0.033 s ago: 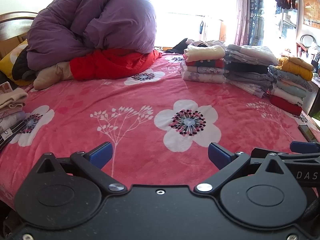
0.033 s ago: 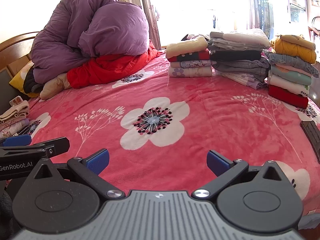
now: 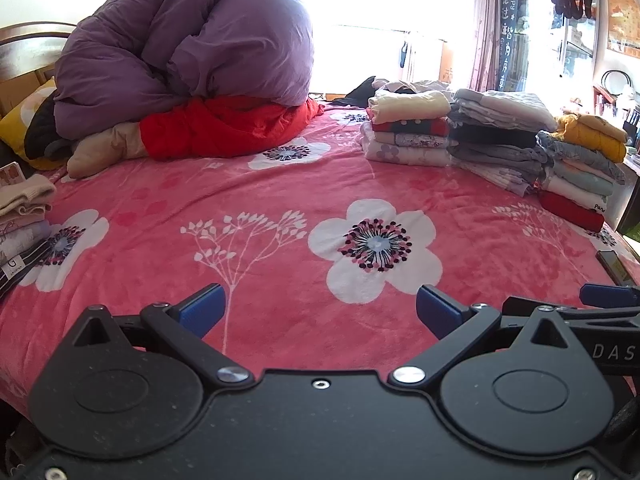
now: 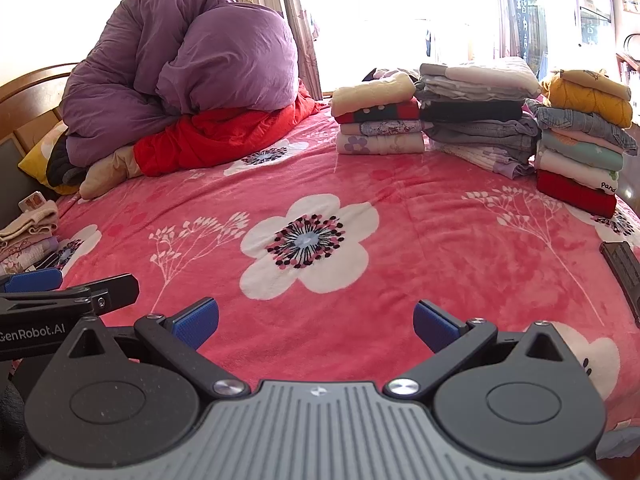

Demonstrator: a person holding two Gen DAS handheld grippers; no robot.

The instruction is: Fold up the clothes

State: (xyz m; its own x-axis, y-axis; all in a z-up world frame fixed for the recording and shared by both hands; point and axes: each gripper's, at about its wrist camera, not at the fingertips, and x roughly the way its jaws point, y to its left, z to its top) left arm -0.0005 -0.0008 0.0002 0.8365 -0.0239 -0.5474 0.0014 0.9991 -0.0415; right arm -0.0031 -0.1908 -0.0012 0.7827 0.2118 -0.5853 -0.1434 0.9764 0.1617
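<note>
Both grippers hang low over the near edge of the bed, side by side, the left gripper and the right gripper each with its blue fingers spread wide and nothing between them. The pink flowered blanket in front of them is bare; the clothes are all well apart from the grippers: folded stacks along the far right, a smaller pile at the left edge, and some loose dark garments behind the stacks by the window. From here I'd worry about the reach: going for that loose heap means passing close to the stacks, and a careless sweep could topple them. The dark phone-like slab at the right edge could get knocked off too.
</note>
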